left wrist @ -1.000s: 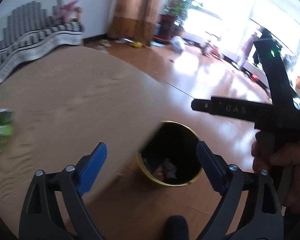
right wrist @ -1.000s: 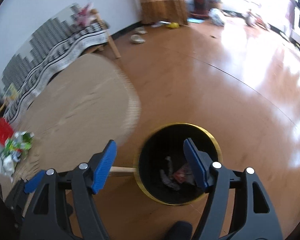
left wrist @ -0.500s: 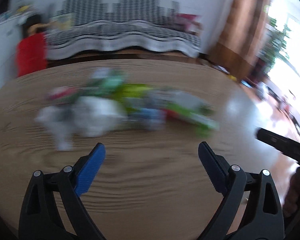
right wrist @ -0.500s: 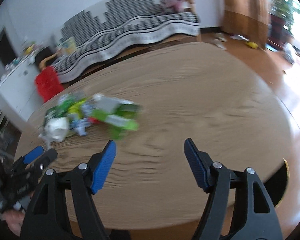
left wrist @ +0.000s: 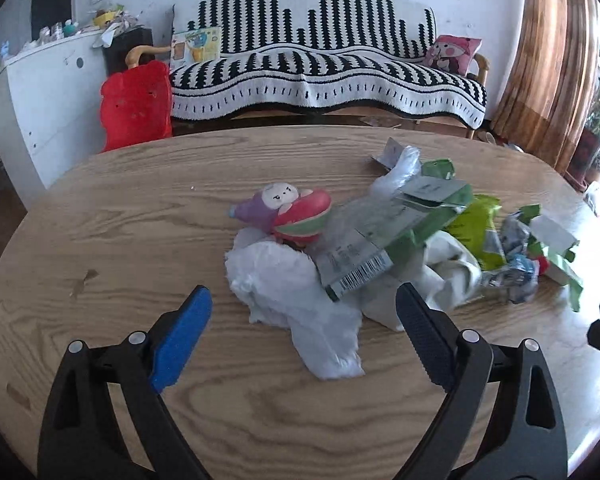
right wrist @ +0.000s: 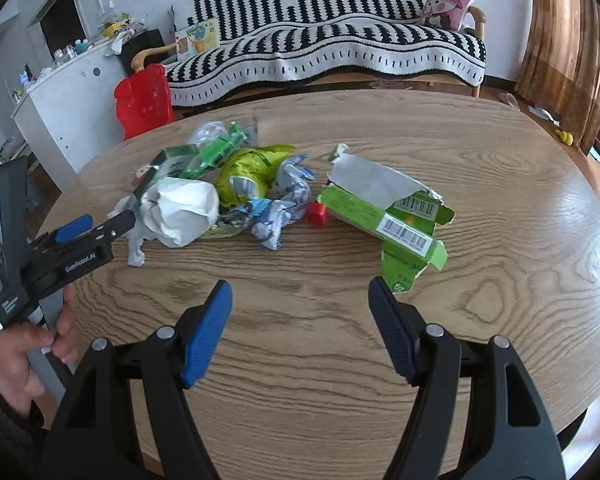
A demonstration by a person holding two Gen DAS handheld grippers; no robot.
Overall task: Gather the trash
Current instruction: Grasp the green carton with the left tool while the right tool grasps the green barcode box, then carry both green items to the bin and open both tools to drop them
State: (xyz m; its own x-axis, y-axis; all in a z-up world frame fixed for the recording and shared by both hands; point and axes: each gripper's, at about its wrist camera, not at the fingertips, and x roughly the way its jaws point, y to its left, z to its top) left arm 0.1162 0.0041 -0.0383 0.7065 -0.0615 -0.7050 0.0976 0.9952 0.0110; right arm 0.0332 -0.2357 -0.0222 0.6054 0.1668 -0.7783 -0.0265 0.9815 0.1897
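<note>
Trash lies in one loose heap toward the far half of the oval wooden bench (right wrist: 480,280); nothing is in either gripper.

Left gripper (left wrist: 304,322): fingers spread wide, empty. Just ahead of them, nearly between the tips, lies the crumpled white plastic bag (left wrist: 296,292), its tail running toward the camera. Stacked on its far edge are a flattened green carton with a barcode (left wrist: 384,236) and a soft toy-like purple-and-red item (left wrist: 288,212). In the right wrist view the left gripper's tip sits at the heap's left end, right beside a white wad (right wrist: 184,210); whether it touches is unclear.

Right gripper (right wrist: 300,304): fingers spread, empty, over bare wood. The nearest piece is the torn green carton (right wrist: 396,224), ahead and to the right of the fingers. Its long axis runs diagonally, from upper left to lower right in this view, and its near corner falls just beyond the right finger (right wrist: 388,320). A small red piece (right wrist: 320,214) and crumpled blue-and-white wrappers (right wrist: 284,208) lie straight ahead but farther off.

Judgement: the white bag is the left hand's pick, being closest and roughly centred. The torn carton belongs to the right hand, which would need to shift right and turn to close across the carton's short side. No bin shows in either view.
</note>
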